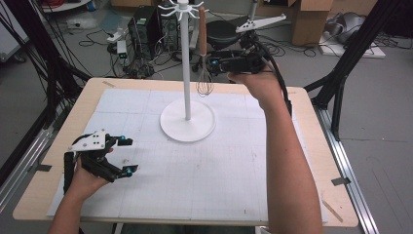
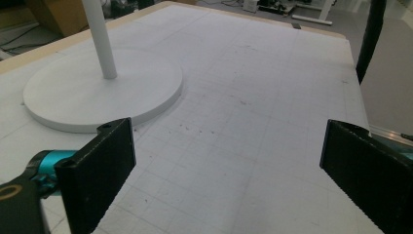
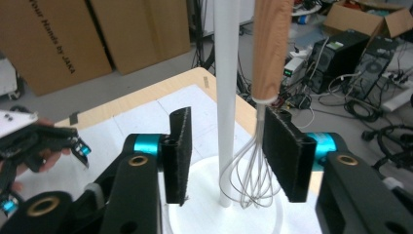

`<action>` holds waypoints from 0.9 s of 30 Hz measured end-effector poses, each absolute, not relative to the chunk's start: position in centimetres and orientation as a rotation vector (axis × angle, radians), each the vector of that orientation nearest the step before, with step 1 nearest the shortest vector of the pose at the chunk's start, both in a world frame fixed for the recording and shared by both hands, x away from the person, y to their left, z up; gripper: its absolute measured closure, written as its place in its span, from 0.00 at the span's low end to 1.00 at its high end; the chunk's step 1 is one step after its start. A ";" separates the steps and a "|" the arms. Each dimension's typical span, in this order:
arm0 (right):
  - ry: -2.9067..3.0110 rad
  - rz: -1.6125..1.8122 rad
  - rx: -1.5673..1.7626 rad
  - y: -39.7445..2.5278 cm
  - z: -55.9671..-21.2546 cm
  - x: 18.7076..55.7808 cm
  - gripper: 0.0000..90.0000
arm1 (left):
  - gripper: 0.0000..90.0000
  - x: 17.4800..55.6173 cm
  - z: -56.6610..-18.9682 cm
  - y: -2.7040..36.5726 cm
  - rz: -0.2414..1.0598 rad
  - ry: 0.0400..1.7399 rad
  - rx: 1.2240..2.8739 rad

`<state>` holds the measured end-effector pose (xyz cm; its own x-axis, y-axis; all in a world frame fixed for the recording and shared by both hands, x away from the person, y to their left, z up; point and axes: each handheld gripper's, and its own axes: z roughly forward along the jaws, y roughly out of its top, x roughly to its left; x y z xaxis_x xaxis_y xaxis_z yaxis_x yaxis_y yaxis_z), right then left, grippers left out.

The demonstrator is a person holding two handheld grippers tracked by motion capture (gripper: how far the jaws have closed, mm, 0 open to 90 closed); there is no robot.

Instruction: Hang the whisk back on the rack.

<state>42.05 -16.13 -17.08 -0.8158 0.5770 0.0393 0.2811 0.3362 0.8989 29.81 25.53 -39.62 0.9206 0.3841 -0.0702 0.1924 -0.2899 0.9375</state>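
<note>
Both handheld rigs are matte black with teal collars at the jaw bases, and the left tool (image 1: 117, 155) carries a grey three-cornered plate dotted with small screws. The right tool (image 3: 226, 156) has flat, rough-textured black pads and brass-ringed pivot holes (a thick black cable trails off it). Forearms are bare, no sleeves.

The left gripper (image 1: 125, 155) sits low at the near left, held in the left hand (image 1: 87, 175), its jaws spread wide. The right arm (image 1: 287, 161) stretches far forward, and the right hand (image 1: 258, 80) holds the right gripper (image 3: 226, 156) raised and pointing left; its jaws seem partly parted.
</note>
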 end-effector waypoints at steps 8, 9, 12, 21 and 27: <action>2.336 1.491 0.705 -17.1 -17.5 40.8 0.51 | 0.07 29.8 -39.6 25.5 0.200 0.418 1.880; 2.340 1.500 0.706 -17.2 -17.6 40.5 0.50 | 0.07 29.8 -39.6 25.5 0.201 0.416 1.881; 2.343 1.505 0.687 -17.7 -17.9 40.0 0.48 | 0.07 29.8 -39.6 25.5 0.201 0.419 1.880; 2.356 1.510 0.658 -18.9 -19.0 38.4 0.45 | 0.07 29.7 -39.5 25.3 0.201 0.416 1.881; 2.358 1.527 0.644 -19.3 -19.7 37.5 0.43 | 0.07 29.7 -39.5 25.3 0.199 0.413 1.878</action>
